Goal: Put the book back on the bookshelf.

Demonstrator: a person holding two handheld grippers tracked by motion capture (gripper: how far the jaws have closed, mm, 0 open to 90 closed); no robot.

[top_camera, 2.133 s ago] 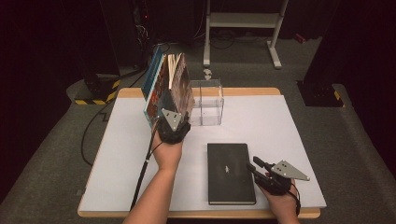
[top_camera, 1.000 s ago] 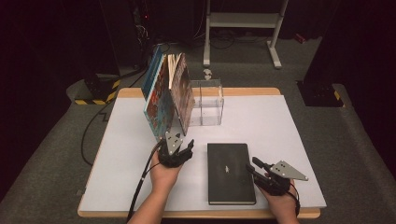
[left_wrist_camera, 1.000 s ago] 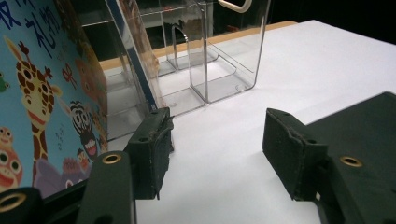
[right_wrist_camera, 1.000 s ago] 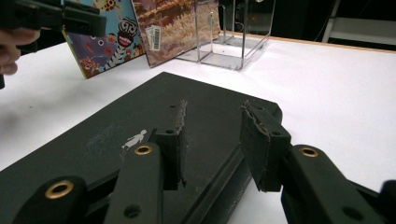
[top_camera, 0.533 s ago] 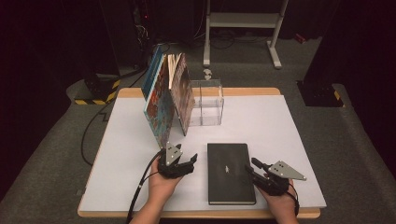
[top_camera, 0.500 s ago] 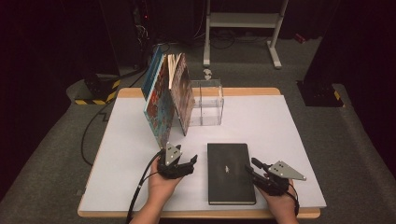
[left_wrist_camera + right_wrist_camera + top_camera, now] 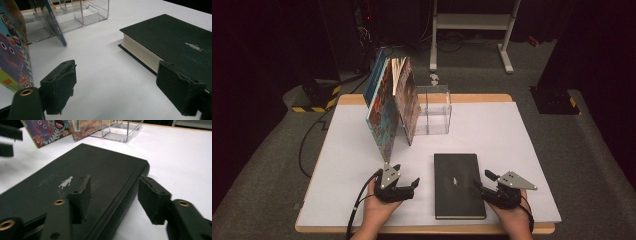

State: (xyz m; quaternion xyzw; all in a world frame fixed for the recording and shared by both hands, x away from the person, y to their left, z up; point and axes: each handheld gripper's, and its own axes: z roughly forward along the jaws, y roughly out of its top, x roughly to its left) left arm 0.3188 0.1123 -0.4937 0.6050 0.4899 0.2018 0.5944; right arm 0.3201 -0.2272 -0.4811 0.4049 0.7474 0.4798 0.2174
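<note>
A black hardcover book (image 7: 458,184) lies flat near the table's front edge. To its left my left gripper (image 7: 408,176) hovers low and open. Its jaws have just been opening, with bare table between them in the left gripper view (image 7: 120,82), where the book (image 7: 175,42) lies at the right. My right gripper (image 7: 482,180) is at the book's right edge, and its jaws have just been opening too. In the right gripper view (image 7: 112,192) one jaw stands over the cover (image 7: 105,165) and the other beside the spine; neither pad presses on it.
Colourful picture books (image 7: 384,112) lean upright against a clear acrylic holder (image 7: 434,110) at the back of the white table (image 7: 512,135). A cable trails from the left gripper off the front edge. Dark floor and a metal stand lie beyond.
My left gripper has come away from the standing books toward the front edge and sunk beside the black book, its jaws wider. My right gripper has stayed put and opened its jaws.
</note>
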